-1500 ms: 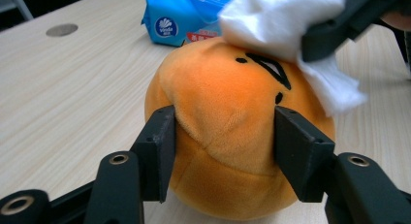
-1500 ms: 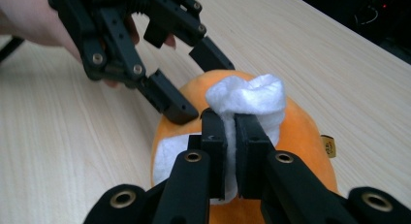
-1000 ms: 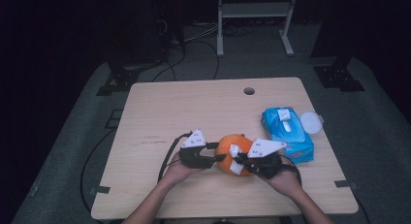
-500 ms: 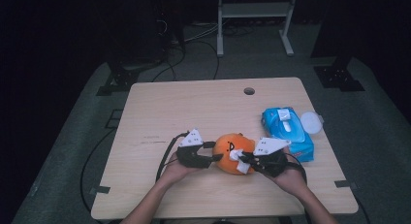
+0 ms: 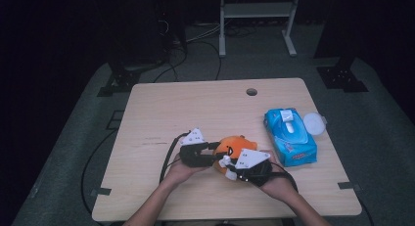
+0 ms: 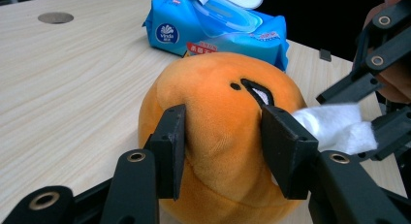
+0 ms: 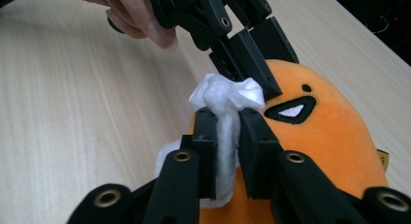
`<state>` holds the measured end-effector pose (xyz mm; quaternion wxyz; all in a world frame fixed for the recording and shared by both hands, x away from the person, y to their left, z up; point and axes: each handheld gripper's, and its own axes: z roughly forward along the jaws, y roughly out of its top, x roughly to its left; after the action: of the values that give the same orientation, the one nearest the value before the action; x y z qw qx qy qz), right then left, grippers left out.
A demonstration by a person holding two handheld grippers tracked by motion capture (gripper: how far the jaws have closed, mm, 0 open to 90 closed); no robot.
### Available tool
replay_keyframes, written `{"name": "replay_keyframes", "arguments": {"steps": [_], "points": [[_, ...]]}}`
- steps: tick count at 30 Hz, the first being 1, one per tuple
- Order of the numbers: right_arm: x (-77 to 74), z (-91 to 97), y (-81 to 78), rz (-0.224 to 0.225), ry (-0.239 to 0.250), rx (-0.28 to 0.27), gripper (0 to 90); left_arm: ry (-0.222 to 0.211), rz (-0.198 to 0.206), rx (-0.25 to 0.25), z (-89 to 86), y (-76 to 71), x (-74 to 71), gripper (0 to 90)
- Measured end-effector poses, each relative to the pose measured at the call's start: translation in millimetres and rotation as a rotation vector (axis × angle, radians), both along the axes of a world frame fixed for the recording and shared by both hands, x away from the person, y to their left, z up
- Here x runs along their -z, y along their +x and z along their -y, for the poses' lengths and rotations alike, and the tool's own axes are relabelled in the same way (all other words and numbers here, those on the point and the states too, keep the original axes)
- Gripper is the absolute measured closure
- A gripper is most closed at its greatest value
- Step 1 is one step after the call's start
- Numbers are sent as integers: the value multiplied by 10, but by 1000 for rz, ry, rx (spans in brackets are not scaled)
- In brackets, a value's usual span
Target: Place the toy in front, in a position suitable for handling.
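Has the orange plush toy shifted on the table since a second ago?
No. In the high view the orange plush toy sits just as far left of the blue wipes pack as before.

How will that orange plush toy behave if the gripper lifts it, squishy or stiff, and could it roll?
The orange plush toy probably squashes rather than resists: the left gripper pads dent its fabric where they clamp it. It likely is light for its size, being stuffed cloth. Its rounded body might rock or roll on the table once released.
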<state>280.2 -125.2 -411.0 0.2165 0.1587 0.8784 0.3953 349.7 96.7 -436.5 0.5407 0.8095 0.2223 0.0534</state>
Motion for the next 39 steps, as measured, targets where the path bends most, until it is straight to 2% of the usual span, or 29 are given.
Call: {"name": "replay_keyframes", "arguments": {"steps": [1,4,8,9,10,11,14,18,20,22,23,26,30,31,32,33,34,35,36,37,38,39], "points": [[6,-8,13,-1,21,14,705,1,1,4,2,-2,5,539],[21,-24,31,2,41,42,676,9,11,2,9,-6,4,549],[40,-36,30,7,48,59,737,11,13,6,3,-8,14,548],[36,-34,35,-2,43,53,800,11,16,7,3,-12,18,542],[36,-34,35,-2,43,53,800,13,15,8,5,-13,19,542],[25,-16,50,-26,45,40,822,18,23,12,8,-14,17,525],[-13,36,40,-21,15,24,828,26,29,9,6,-18,15,502],[-53,168,22,-26,-4,32,831,31,26,7,-21,-9,22,493],[-87,366,51,-37,-2,70,833,29,25,6,-33,-2,29,493],[-96,433,75,-44,-3,83,833,28,26,4,-29,-6,30,493],[-106,526,109,-43,-13,117,833,33,35,6,-20,-12,26,492],[-106,568,140,-56,-7,135,833,44,55,14,0,-27,25,491],[-102,503,129,-77,29,106,832,45,42,19,-13,-21,29,476],[-68,438,124,-100,30,79,833,40,14,28,-42,4,0,436],[-49,418,120,-109,26,69,833,40,14,28,-42,4,0,352],[-20,391,112,-125,24,49,834,-20,-47,19,-69,53,-50,267],[-20,391,112,-125,24,49,834,-20,-47,19,-69,53,-50,263],[3,361,95,-137,18,24,833,-74,-60,25,-88,69,-62,263],[19,281,42,-144,6,-28,833,-98,-77,15,-80,84,-68,302],[13,260,27,-141,-1,-37,833,-63,-68,13,-54,76,-50,340],[13,260,27,-141,-1,-37,833,-63,-68,13,-54,76,-50,379],[-10,257,21,-127,-3,-33,833,-15,-43,-4,-12,40,-4,407]]}}
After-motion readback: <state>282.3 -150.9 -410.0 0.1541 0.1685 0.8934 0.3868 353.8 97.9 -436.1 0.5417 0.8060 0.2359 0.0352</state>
